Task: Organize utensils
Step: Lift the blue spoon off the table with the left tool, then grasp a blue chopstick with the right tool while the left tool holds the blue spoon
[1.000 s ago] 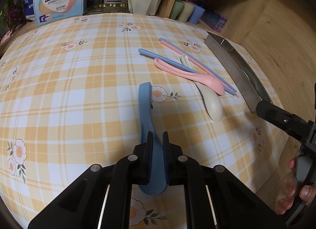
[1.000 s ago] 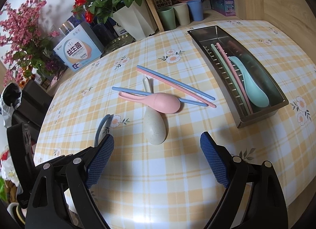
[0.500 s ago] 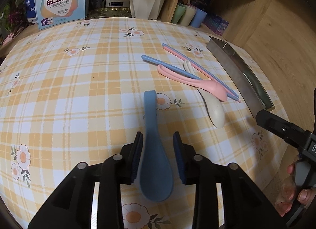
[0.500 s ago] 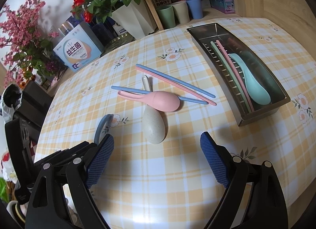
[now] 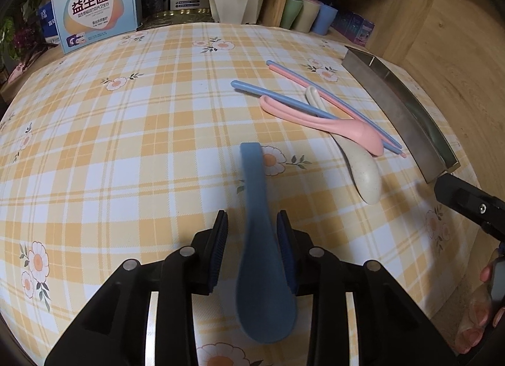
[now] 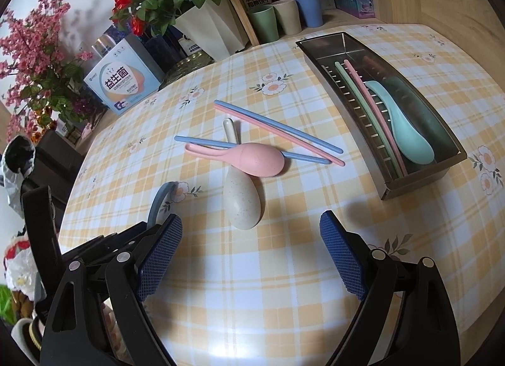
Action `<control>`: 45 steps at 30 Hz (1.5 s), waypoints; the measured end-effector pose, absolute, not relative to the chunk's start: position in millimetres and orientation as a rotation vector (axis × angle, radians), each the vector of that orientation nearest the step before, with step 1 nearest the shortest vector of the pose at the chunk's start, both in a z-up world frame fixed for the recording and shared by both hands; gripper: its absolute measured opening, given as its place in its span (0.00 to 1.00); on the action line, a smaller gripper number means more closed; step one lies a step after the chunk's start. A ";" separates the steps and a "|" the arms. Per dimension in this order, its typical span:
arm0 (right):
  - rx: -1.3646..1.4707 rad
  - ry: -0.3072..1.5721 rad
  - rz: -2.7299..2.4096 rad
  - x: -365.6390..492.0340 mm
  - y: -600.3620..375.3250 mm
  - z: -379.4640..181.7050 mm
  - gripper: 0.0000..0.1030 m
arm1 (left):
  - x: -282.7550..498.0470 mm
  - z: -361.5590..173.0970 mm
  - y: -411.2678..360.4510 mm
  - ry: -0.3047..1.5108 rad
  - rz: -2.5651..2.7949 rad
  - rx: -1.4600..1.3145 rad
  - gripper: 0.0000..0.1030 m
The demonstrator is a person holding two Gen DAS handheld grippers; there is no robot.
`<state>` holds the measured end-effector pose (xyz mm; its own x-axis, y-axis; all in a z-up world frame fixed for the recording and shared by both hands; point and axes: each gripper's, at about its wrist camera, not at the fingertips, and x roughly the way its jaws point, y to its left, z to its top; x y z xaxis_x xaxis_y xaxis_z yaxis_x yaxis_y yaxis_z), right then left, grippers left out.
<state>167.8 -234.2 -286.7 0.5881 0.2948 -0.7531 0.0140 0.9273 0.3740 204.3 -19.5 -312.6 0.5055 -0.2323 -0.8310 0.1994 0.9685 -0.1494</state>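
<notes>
Two tools hover over the checked desk (image 6: 284, 287). Nearest, the left tool (image 5: 252, 249) has just been opening; its narrow-set pads flank the blue spoon (image 5: 258, 249), which looks blurred between them, and whether the right pad touches it I cannot tell. The right tool (image 6: 251, 255) gapes wide, holding nothing. Beyond it lies a cream spoon (image 6: 241, 198), crossed by a pink spoon (image 6: 252, 157) and blue and pink chopsticks (image 6: 277, 129). Farther right, the steel tray (image 6: 419, 181) holds a mint spoon (image 6: 407, 132) and more chopsticks.
</notes>
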 end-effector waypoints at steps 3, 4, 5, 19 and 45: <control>0.362 0.938 0.168 168.2 -235.0 -289.6 0.83 | 203.6 -312.9 -20.4 1.002 -0.272 -0.033 0.18; 0.362 0.939 0.168 168.5 -235.3 -290.6 0.83 | 203.1 -312.7 -19.7 0.996 -0.271 -0.034 0.18; 0.362 0.938 0.170 168.3 -235.3 -291.2 0.83 | 202.0 -312.2 -18.6 0.986 -0.273 -0.040 0.18; 0.255 0.929 0.218 179.5 -225.9 -284.2 0.62 | 189.8 -301.6 11.2 0.926 -0.238 -0.162 0.17; -0.221 1.107 0.179 285.0 -210.2 -311.7 0.23 | 193.0 -317.8 35.6 0.937 -0.229 -0.215 0.17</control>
